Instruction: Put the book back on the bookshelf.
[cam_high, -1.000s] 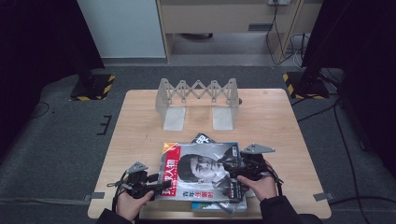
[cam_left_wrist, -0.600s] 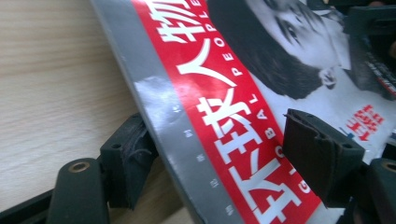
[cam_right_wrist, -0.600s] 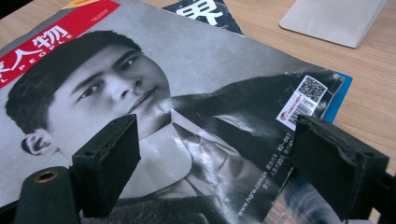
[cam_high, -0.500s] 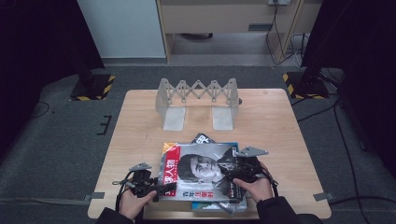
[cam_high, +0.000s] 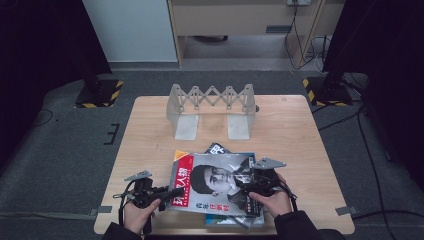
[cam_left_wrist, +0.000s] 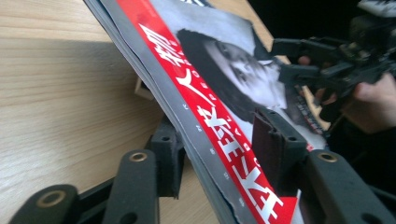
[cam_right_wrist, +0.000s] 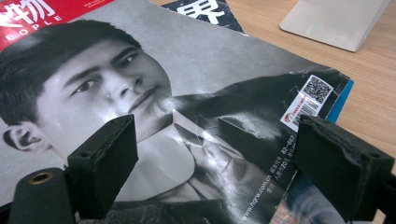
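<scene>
A magazine with a red title strip and a black-and-white portrait lies on top of a small stack at the table's near edge. My left gripper comes in level at its left edge. In the left gripper view the jaws have just been closing, one pad under the magazine's spine and one on the red strip, and that edge is raised off the wood. My right gripper rests over the cover's right part. In the right gripper view its jaws stand wide apart above the cover with nothing pinched.
Under the top magazine lie a blue-edged one and a dark one poking out at the far side. A grey folding rack stands at the back of the wooden table; one of its base plates is near the stack.
The left gripper's jaws have narrowed onto the magazine's left edge. The right hand has shifted slightly left over the cover. The stack lies where it was.
</scene>
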